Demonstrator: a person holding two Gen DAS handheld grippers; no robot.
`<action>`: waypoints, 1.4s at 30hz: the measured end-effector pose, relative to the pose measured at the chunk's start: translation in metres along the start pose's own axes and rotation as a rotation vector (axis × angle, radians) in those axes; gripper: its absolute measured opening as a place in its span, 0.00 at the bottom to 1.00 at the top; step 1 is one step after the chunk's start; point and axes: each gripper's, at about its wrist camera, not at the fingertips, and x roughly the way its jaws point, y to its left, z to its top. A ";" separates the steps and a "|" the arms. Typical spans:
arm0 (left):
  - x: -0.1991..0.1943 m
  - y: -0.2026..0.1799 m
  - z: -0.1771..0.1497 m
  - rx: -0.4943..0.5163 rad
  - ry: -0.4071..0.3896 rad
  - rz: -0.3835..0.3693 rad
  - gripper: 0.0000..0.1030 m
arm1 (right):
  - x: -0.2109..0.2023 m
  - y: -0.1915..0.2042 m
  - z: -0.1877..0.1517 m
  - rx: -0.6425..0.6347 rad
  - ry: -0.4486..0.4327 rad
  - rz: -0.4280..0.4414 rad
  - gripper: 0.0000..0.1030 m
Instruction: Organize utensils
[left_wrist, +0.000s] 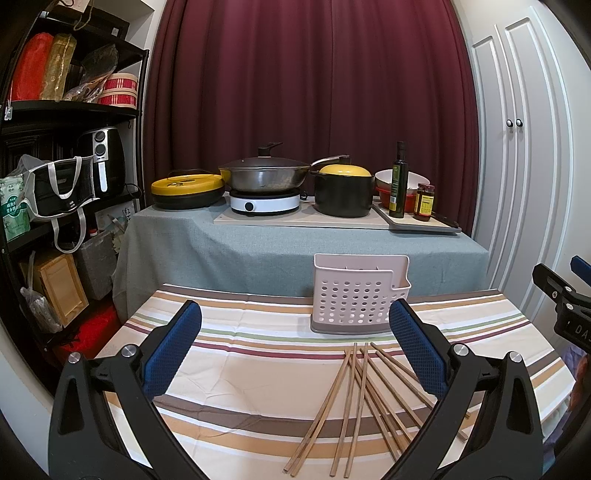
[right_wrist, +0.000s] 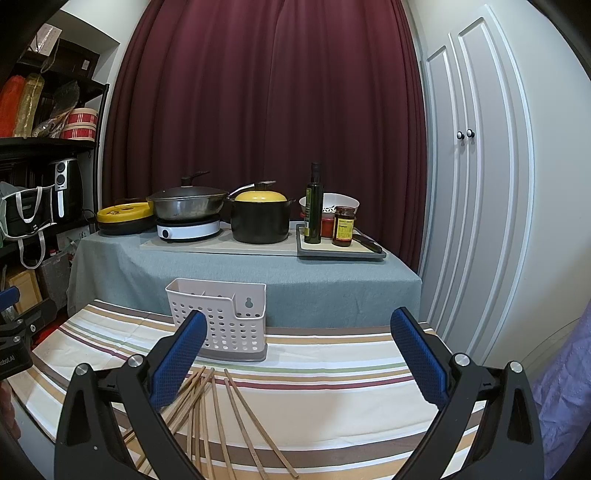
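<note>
Wooden chopsticks (left_wrist: 365, 398) fanned loose on striped tablecloth (left_wrist: 258, 369), lower centre of frame. White perforated holder (left_wrist: 360, 295) upright just beyond, centre right. Left gripper (left_wrist: 295, 325) and right gripper (right_wrist: 297, 332) both spread wide, empty, above cloth.

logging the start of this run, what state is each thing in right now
left gripper: open, empty
right gripper: open, empty
wooden chopsticks: loose, scattered flat on the striped tablecloth
white perforated plastic utensil holder: upright, looks empty
steel wok: lidded, on the white hotplate
black pot: yellow lid on
</note>
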 end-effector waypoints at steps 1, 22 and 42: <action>0.000 0.000 0.000 0.000 0.000 -0.001 0.96 | 0.000 0.000 0.000 0.000 0.000 0.000 0.94; -0.001 0.001 -0.001 -0.001 -0.001 -0.002 0.96 | 0.000 -0.001 0.004 -0.003 -0.004 -0.002 0.94; 0.014 0.006 -0.015 0.001 0.029 0.006 0.96 | 0.010 -0.005 -0.006 -0.009 0.025 0.002 0.94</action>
